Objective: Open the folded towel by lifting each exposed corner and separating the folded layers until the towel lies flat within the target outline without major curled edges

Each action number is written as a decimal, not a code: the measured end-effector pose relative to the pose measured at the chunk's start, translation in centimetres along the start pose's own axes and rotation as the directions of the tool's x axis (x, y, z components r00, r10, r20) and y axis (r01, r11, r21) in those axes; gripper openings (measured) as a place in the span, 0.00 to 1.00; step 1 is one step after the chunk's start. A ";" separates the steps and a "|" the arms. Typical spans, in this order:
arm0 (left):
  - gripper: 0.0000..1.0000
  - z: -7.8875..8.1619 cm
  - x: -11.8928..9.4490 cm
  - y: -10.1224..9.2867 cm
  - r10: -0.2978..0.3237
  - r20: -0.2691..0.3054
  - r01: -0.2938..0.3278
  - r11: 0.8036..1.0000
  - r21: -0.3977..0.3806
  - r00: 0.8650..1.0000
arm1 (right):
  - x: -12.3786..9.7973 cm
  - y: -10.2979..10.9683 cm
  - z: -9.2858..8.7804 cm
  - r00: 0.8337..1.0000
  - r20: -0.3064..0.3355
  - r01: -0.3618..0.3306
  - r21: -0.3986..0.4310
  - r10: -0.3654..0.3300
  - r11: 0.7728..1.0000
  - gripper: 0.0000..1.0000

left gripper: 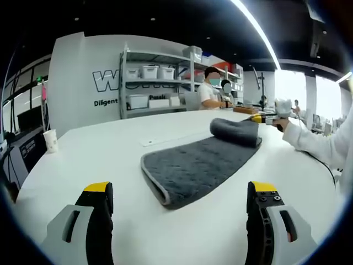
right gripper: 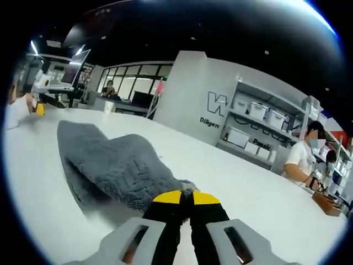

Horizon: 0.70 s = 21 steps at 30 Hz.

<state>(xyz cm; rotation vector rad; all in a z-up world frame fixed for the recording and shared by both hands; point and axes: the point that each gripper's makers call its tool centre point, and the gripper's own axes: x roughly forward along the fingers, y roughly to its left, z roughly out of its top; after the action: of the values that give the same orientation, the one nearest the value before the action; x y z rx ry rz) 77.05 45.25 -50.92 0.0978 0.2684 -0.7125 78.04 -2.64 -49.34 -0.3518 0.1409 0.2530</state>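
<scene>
In the left gripper view, a paper cup (left gripper: pixel 51 140) is seen at the far left of the white counter (left gripper: pixel 99 160). The left gripper (left gripper: pixel 179 201) is held wide open with nothing between its jaws, low over the counter. Ahead of it the grey towel (left gripper: pixel 196 165) is spread on the counter, its far end folded back. In the right gripper view, the right gripper (right gripper: pixel 186 197) is closed, apparently on a corner of the towel (right gripper: pixel 110 160).

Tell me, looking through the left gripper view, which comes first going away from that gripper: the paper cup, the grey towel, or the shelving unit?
1. Grey towel, straight ahead, between the jaws.
2. Paper cup, far left, at the table edge.
3. Shelving unit, beyond the table, by the wall.
</scene>
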 end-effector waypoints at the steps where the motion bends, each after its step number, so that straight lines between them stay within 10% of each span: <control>1: 1.00 0.0 0.1 0.0 -0.001 -0.001 0.001 1.000 -0.001 1.000 | -0.2 -0.3 -0.2 1.000 -0.003 0.005 0.001 -0.005 1.000 0.00; 21: 1.00 -0.9 0.5 0.2 0.010 -0.035 -0.010 1.000 0.004 0.999 | -4.1 -6.2 -3.6 0.990 -0.042 0.134 0.056 -0.132 0.989 0.00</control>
<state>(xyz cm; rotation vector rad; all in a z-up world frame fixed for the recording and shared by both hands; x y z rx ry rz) 77.38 45.26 -51.91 0.1158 0.2999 -0.7020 75.41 -10.45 -49.89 -0.3063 0.1615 0.1102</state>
